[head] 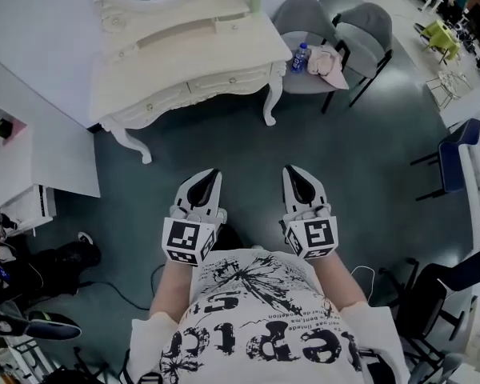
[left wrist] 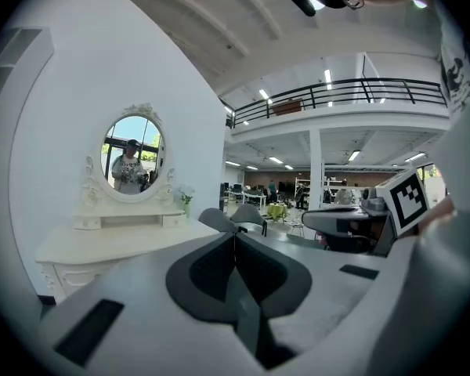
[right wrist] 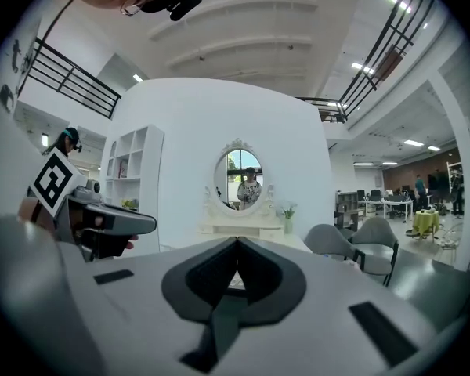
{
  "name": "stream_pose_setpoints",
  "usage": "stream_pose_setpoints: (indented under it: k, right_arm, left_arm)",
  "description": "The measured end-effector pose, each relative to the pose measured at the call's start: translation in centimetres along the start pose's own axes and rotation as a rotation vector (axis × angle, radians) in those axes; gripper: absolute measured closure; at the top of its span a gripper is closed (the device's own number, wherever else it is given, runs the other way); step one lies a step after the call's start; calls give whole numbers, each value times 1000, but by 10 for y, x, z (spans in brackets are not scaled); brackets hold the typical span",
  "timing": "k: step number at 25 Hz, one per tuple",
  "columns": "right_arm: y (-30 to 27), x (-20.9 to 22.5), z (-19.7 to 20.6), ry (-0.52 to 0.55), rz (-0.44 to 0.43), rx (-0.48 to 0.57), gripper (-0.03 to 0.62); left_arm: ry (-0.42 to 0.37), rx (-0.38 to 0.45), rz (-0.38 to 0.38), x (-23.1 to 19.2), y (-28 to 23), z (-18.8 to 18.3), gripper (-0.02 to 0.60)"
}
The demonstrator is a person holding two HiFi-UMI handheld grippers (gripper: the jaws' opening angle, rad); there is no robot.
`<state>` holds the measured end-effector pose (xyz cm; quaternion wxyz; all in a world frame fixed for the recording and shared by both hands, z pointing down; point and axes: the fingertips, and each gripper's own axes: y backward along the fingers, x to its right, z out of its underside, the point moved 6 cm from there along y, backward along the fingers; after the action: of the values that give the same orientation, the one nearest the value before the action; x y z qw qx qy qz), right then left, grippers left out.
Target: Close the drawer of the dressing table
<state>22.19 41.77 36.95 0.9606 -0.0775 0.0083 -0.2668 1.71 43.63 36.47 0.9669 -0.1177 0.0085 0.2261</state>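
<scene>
The white dressing table [head: 184, 50] stands against the wall at the top of the head view, with an oval mirror [left wrist: 133, 157] on it. Two drawer fronts [head: 228, 79] with small knobs run along its front edge; I cannot tell whether either stands out. My left gripper [head: 214, 173] and right gripper [head: 290, 170] are side by side over the dark floor, well short of the table, both pointing toward it. The jaws of each are shut with nothing between them. In the right gripper view the table [right wrist: 243, 227] is straight ahead beyond the shut tips [right wrist: 236, 241].
Two grey chairs [head: 366, 34] stand right of the table, one holding a bottle [head: 301, 56] and a pink cloth [head: 326, 61]. A white shelf unit [head: 32, 162] is at the left and a blue chair [head: 458, 154] at the right. Another person's shoes [head: 32, 325] are at lower left.
</scene>
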Motion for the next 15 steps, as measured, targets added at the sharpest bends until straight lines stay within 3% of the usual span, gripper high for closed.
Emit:
stream_pose_setpoints:
  k: [15]
  right_arm:
    - [-193,-22,-44,41,104,-29,577]
  left_arm:
    - [-23,13,102,-191,-103,-57,563]
